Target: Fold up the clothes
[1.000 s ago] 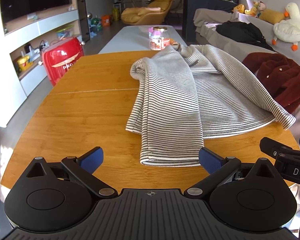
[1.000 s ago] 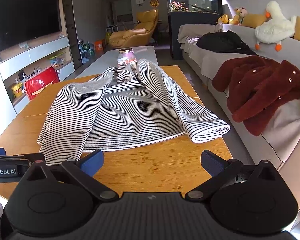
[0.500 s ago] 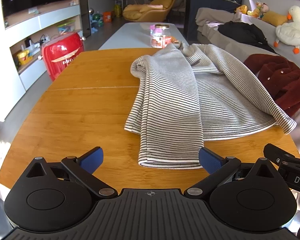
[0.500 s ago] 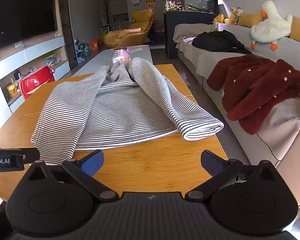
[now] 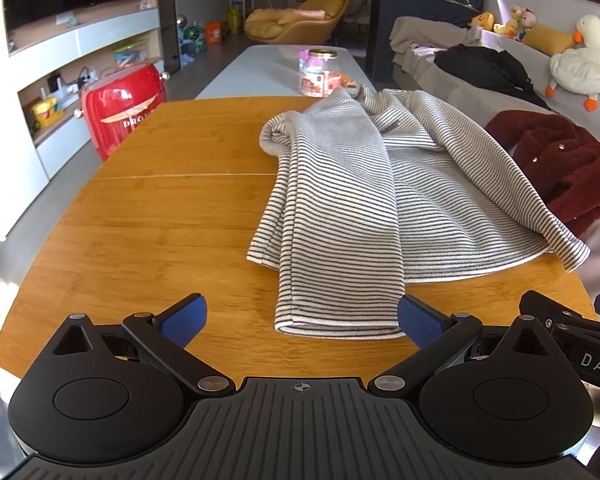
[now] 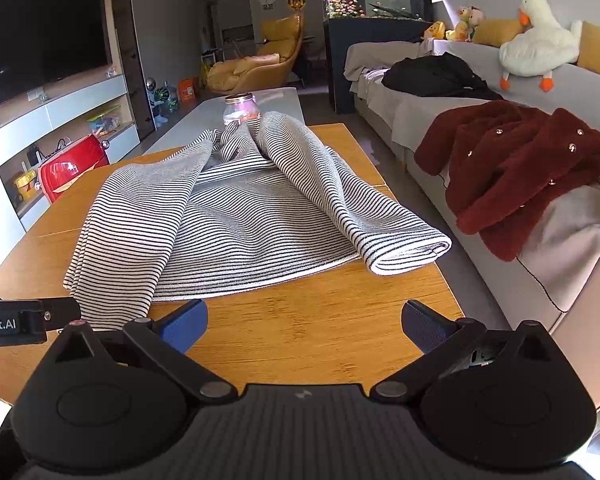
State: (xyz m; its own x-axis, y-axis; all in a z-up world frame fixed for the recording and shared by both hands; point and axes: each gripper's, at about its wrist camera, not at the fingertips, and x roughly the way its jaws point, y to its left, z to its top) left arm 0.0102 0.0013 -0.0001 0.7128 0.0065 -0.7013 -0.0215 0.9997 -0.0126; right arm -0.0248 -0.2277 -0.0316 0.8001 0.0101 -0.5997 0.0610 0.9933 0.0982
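Jaws spread wide and empty on both the left gripper (image 5: 302, 316) and right gripper (image 6: 304, 320), which have eased back; the striped top (image 5: 364, 204), sleeves folded in, lies untouched on the wooden surface (image 5: 160, 216), awaiting its crosswise fold.

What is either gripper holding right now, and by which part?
Nothing. The left gripper and right gripper are both open, short of the striped shirt on the table.
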